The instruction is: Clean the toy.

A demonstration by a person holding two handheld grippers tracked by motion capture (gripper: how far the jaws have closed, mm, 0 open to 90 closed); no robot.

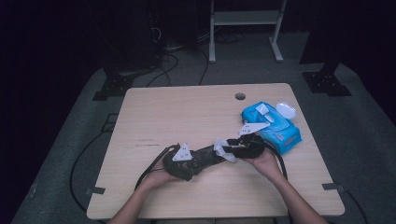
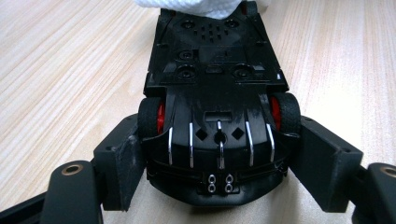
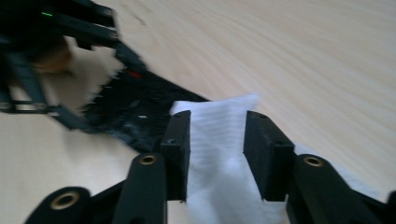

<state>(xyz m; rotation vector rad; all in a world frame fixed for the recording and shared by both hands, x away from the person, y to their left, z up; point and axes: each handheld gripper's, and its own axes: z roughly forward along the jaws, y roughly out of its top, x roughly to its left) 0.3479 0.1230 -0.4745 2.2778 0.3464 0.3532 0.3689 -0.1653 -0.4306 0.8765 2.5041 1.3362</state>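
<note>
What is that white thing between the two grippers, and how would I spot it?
Start at the wooden table and find the black toy car near its front edge. The crumpled white wipe lies on the car's far end, pale against everything black around it.

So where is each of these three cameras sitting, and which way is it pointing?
High view: above the person's side, looking forward and down on the table; both forearms, left gripper and right gripper show.
Left gripper view: rides the left gripper, looking along its jaws, which clamp an upside-down black toy car.
Right gripper view: rides the right gripper, looking along its parted jaws at a white wipe.
Shared: all three show the car and the wipe; the blue wipes pack lies by the person's right hand.
</note>
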